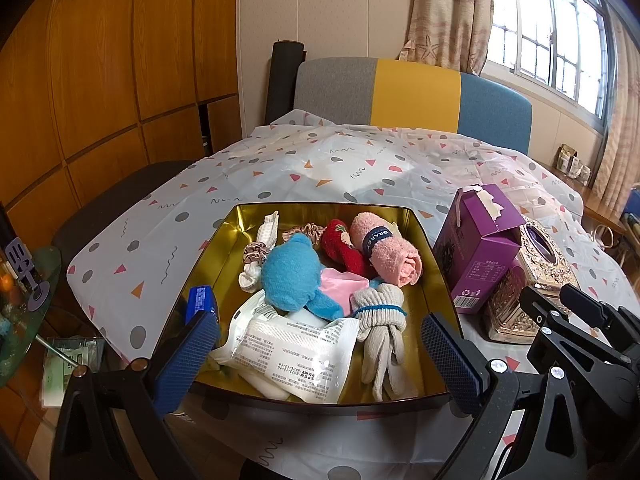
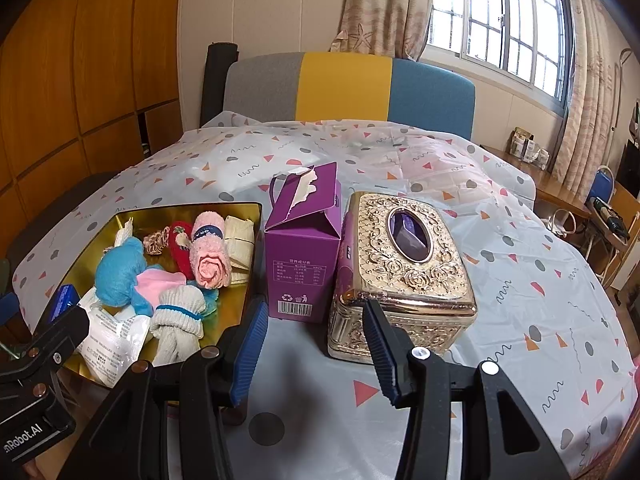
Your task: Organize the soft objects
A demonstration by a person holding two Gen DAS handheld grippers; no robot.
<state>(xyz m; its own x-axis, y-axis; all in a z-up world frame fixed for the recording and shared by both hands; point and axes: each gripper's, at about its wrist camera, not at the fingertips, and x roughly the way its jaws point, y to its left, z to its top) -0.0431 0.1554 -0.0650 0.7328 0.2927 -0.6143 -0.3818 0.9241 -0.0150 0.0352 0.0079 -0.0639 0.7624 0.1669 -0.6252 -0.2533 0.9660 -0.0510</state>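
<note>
A gold-lined tin point(image 1: 236, 236) on the patterned tablecloth holds several soft things: a blue fuzzy bundle point(image 1: 292, 276), a rolled pink towel point(image 1: 388, 252), a red fuzzy piece point(image 1: 344, 244), scrunchies point(image 1: 304, 232), a pink cloth point(image 1: 340, 284), tied grey gloves point(image 1: 380, 320) and a white printed packet point(image 1: 292, 352). My left gripper point(image 1: 320, 348) is open, and its blue pads frame the tin's near end with nothing pinched. My right gripper point(image 2: 316, 344) is open above bare cloth, just before the purple carton point(image 2: 304, 248) and the gold tissue box point(image 2: 404, 264). The tin point(image 2: 100, 216) lies to its left.
The carton and tissue box stand tight together right of the tin. A grey, yellow and blue backrest point(image 2: 344, 84) rises behind the table. A wooden side table point(image 2: 560, 184) and a blue chair point(image 2: 604, 184) are at the right; wood panels line the left wall.
</note>
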